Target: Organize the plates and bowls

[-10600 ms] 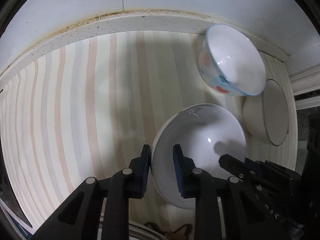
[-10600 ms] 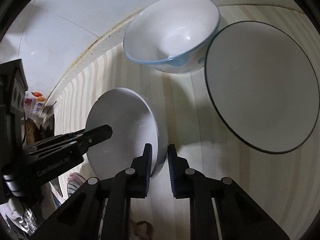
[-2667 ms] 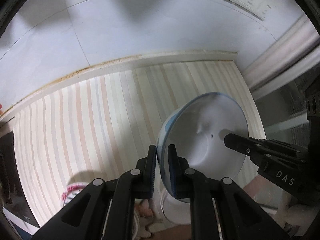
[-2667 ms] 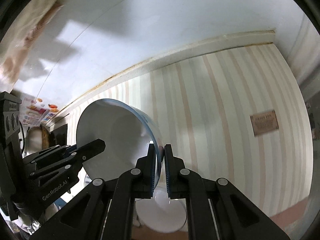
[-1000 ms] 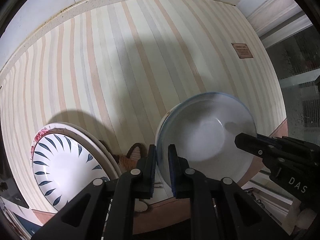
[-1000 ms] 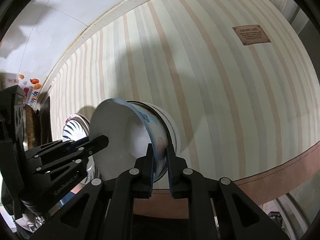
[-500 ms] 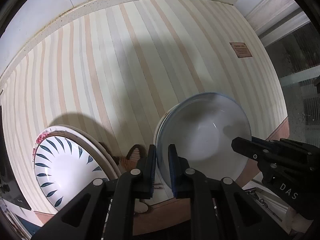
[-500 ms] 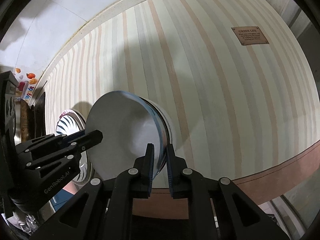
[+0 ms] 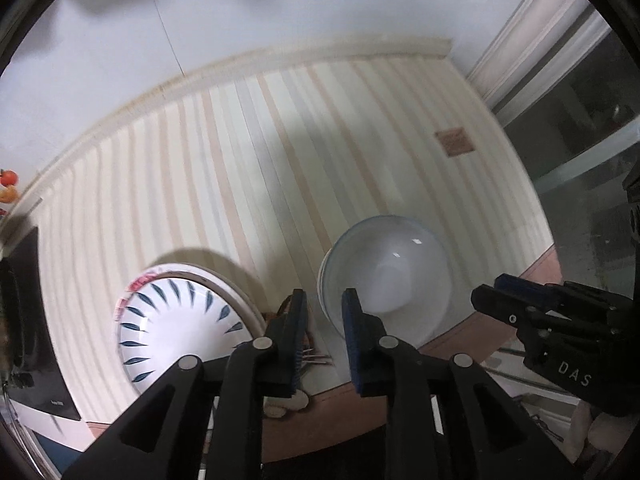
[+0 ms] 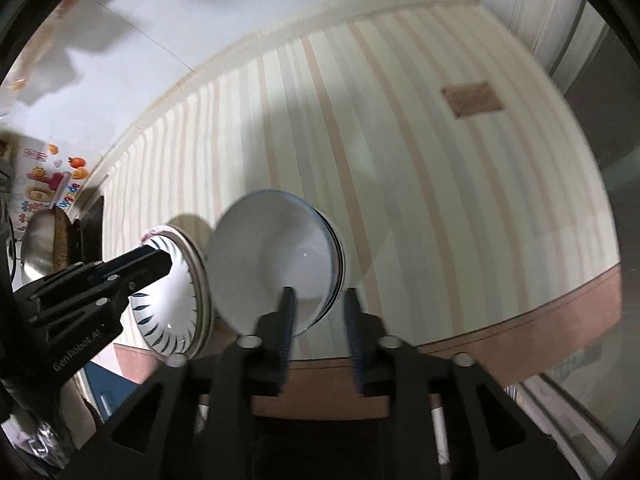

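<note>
A striped tablecloth (image 9: 248, 184) in cream, peach and grey covers the table, and a small brown label (image 10: 472, 98) is sewn onto it toward the far right. A reddish-brown table edge (image 10: 520, 328) shows along the near side, and a pale tiled wall (image 9: 240, 12) rises behind the far edge. On the far left sit fruit stickers (image 10: 52, 184) on the wall and a metal pot (image 10: 38, 248) — on the right, a dark glass door (image 9: 580, 128).
</note>
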Demonstrator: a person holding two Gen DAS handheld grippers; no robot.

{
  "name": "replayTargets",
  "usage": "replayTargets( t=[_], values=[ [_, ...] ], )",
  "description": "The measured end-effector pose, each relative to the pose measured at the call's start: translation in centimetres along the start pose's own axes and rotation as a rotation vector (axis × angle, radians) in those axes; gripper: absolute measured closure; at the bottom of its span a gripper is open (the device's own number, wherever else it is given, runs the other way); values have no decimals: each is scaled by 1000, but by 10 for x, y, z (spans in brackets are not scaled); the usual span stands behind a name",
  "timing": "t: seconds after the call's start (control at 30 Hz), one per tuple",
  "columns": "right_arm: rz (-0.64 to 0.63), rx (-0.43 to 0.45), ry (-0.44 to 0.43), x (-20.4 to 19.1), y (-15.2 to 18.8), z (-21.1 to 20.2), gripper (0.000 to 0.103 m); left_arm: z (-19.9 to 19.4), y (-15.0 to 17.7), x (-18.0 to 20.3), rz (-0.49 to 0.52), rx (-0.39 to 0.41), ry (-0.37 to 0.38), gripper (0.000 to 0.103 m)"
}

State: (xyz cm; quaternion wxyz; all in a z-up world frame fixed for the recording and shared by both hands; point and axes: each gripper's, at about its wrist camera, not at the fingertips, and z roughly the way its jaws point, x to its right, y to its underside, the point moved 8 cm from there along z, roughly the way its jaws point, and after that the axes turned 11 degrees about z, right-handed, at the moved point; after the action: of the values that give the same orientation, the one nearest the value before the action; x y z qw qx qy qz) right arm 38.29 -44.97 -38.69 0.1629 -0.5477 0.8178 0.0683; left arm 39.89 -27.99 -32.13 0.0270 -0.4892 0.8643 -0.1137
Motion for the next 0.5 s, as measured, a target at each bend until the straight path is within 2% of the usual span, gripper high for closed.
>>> replayTargets(
  t=[0.23,0.3,0.37,0.4,0.47,0.5],
  values=[
    [-25,109,6,-12,16,-63,41,-51,6,5,32,90,-5,74],
    [-27,139,5,-16,22,-78,32,-62,7,6,36,111,-2,63],
    [-32,159,-5,-20,27,-93,27,-69,9,7,40,123,-6,56],
    [-34,168,-5,-22,29,-98,26,-73,10,7,43,128,-5,43],
    [-35,192,-3,-26,34,-108,25,-80,13,8,47,134,1,30],
    [-33,198,-6,-26,36,-112,24,-84,14,9,47,140,7,30]
  ],
)
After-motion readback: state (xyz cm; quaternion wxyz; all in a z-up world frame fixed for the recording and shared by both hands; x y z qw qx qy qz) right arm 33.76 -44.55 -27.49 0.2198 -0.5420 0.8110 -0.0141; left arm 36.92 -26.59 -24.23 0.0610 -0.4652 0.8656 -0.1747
